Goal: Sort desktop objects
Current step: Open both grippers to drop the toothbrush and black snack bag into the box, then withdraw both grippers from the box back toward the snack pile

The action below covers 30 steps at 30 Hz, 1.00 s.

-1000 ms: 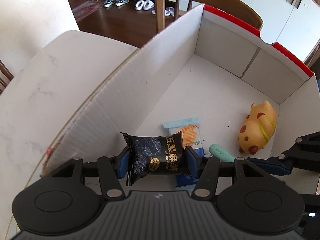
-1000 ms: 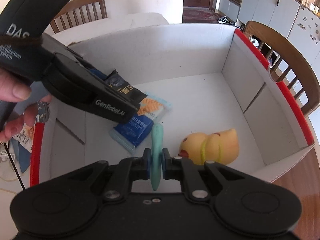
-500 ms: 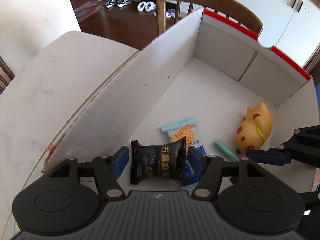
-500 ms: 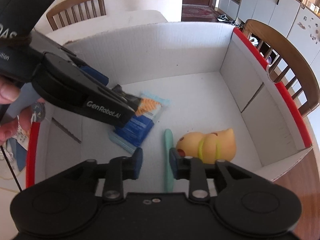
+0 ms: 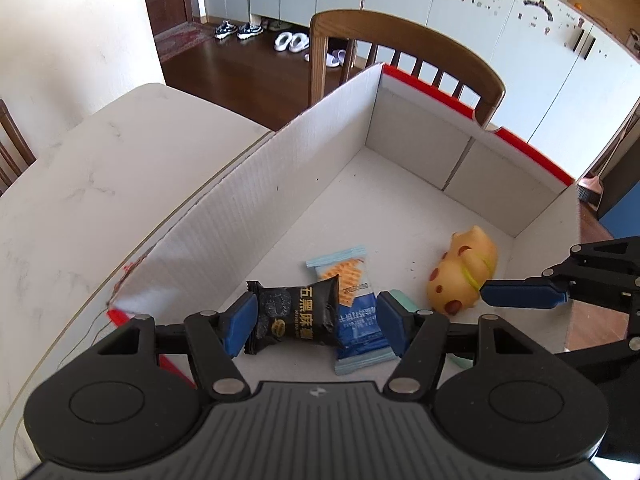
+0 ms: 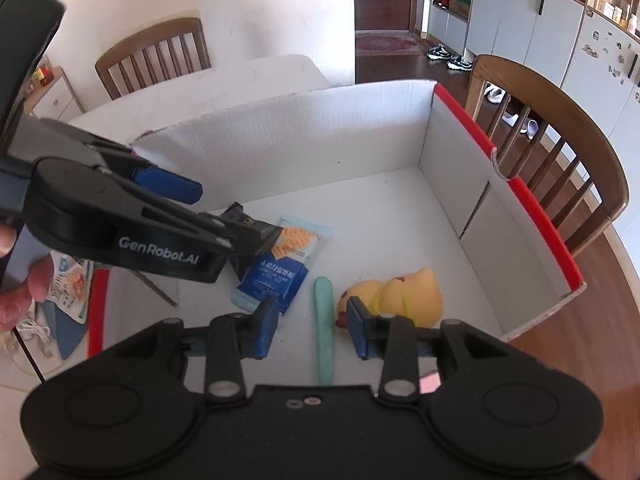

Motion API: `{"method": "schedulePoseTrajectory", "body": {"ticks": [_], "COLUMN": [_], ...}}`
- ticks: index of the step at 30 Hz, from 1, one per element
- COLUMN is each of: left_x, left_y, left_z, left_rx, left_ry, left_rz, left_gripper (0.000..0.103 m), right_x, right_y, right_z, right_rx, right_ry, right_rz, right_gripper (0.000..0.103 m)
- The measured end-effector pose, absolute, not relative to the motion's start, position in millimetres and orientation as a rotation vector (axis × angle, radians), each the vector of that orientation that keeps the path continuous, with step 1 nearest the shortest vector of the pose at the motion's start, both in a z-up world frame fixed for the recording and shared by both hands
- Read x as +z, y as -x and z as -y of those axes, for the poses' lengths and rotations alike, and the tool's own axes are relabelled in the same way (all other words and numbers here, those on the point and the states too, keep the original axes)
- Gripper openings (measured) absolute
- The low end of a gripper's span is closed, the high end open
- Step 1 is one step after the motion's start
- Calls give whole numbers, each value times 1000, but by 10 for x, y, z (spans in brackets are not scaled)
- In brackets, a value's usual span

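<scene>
Both grippers have let go of their loads since a second ago: the left gripper was clamped on the black snack packet and the right gripper on the green stick, and now each stands with its fingers wide apart over the box.

Nearest, inside the box at its near side, the black snack packet lies between the open left fingers, partly on top of the blue biscuit packet. Just right of the biscuit packet the green stick lies flat on the box floor, between the open right fingers and not held. A little farther, near the right wall of the box, the yellow toy rests beside the stick. The far half of the box floor carries nothing. Beyond the far wall a wooden chair stands, and outside the near-left corner of the box some other packets wait on the table.

I judge the step in hand is the withdrawal after the drop. To do it well, lift each gripper straight up with fingers kept open, so that no pad drags a packet, and clear the box wall before turning toward the packets left outside.
</scene>
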<state>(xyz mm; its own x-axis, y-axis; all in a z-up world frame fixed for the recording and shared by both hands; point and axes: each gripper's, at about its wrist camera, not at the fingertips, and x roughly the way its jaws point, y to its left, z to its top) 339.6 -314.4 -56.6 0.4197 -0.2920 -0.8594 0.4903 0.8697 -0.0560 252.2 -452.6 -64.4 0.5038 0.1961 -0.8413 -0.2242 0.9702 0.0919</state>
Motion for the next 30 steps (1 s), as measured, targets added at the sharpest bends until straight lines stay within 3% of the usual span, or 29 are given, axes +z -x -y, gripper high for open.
{"method": "schedulePoseTrajectory", "body": {"ticks": [17,24,30], "left_x": [-182,-88,-29], "left_y": [-2800,-2591,-2428], "left_z": [2767,2567,2343], "left_rx": [-493,-505,-505], "left_ry": [-168,-139,-110], "left_rz": [-898,-864,-832], "left_gripper": [64,65,78], "right_x": [-466,-406,-340], "right_y": [-2215,-2061,-1931], "right_z": [4473,4366,4240], "right_rx": [214,174,139], "right_ry": [-33,-37,-27], "right_rz": [-952,-941,-915], "right_gripper": [37,48,56]}}
